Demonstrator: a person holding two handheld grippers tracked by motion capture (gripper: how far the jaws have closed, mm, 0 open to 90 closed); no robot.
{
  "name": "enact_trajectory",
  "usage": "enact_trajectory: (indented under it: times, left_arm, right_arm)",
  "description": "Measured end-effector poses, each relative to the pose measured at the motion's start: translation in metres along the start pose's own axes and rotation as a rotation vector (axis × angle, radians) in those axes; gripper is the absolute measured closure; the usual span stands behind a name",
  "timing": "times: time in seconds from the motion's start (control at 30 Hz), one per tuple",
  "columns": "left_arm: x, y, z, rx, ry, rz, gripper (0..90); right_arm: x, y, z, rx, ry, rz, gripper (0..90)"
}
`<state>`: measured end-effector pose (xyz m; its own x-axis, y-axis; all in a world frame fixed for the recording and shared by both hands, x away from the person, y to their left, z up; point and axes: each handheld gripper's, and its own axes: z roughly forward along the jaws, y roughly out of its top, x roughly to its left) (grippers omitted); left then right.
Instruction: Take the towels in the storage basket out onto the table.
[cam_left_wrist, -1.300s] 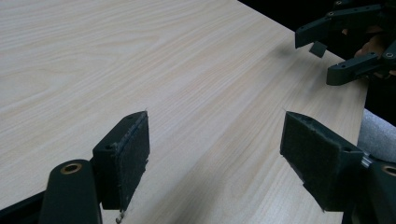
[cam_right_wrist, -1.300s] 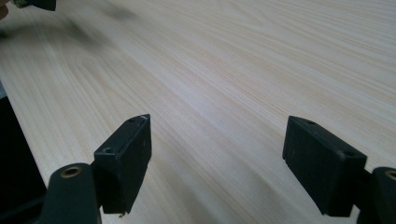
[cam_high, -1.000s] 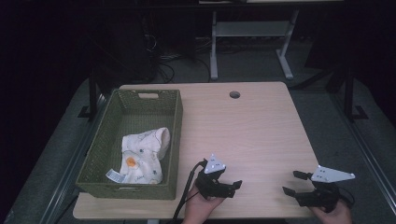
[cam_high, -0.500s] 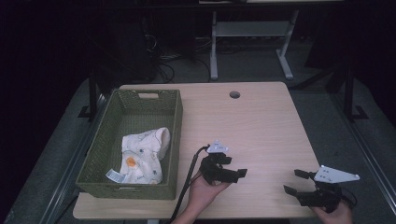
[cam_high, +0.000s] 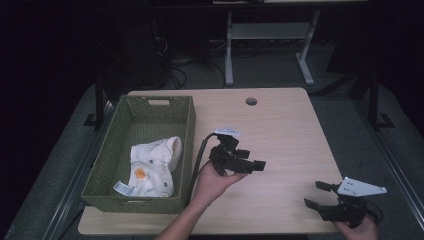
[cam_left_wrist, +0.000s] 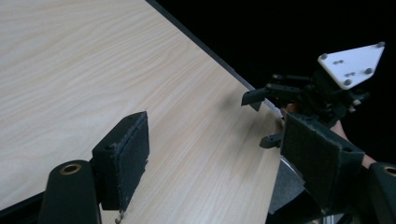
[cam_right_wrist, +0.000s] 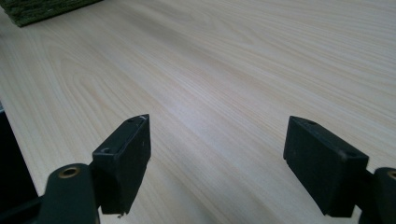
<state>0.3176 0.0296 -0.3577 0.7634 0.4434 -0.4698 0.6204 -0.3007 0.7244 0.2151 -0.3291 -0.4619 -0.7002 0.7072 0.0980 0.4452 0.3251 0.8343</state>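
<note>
1. The left gripper (cam_high: 256, 165) hangs above the middle of the table (cam_high: 280, 125), its jaws spread wide with nothing between them; in its own view the pads (cam_left_wrist: 128, 158) frame bare wood.
2. The right gripper (cam_high: 314, 195) sits near the table's front right edge, jaws likewise wide apart and empty; its own view shows plain tabletop between the pads (cam_right_wrist: 128, 161).
3. The thing nearest the work is the white printed cloth (cam_high: 152, 167), lying to the left of the left gripper, well apart from the right one, down inside the green woven basket (cam_high: 187, 130).
4. The basket holds that cloth alone, bunched toward its near end with a small tag at the front; the far half of its floor is bare.
5. Likely risk: the left gripper points toward the right gripper, away from the basket, so reaching the cloth needs a turn over the basket's near wall. A low swing could knock the rim and shove the basket.
6. A shallow pinch on the loose folds could catch only one layer, so the cloth might slip or drag on the weave.
7. The cable (cam_high: 197, 160) trailing from the left gripper runs beside the basket and could snag its edge.
</note>
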Motion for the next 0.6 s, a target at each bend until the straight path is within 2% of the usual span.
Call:
enact_trajectory:
  times: [0.07,0.2,0.3,0.37,0.47,0.5,0.6]
  left_arm:
    - [0.000,0.008,-0.011,0.002,-0.019,0.016,23.3]
    - [0.000,0.015,-0.021,0.014,-0.028,0.034,23.2]
    - [0.003,0.019,-0.029,0.016,-0.049,0.025,23.2]
    - [0.002,0.023,-0.036,0.032,-0.028,0.034,23.1]
    - [0.002,0.028,-0.050,0.020,-0.027,0.036,23.1]
    - [0.002,0.028,-0.050,0.020,-0.027,0.036,23.1]
    - [0.005,0.033,-0.064,0.016,-0.002,0.039,23.1]
  right_arm:
    - [-0.001,0.000,-0.001,-0.010,-0.005,0.000,22.6]
    - [-0.001,0.000,-0.001,-0.010,-0.005,0.001,22.6]
    - [0.000,0.000,0.000,-0.008,-0.005,-0.002,22.6]
    - [-0.001,0.000,-0.001,-0.005,-0.003,-0.007,22.6]
    - [-0.001,0.000,-0.002,-0.008,-0.004,-0.003,22.6]
    - [-0.001,0.000,-0.002,-0.008,-0.004,-0.003,22.6]
    - [-0.001,0.000,-0.002,-0.009,-0.007,-0.005,22.6]
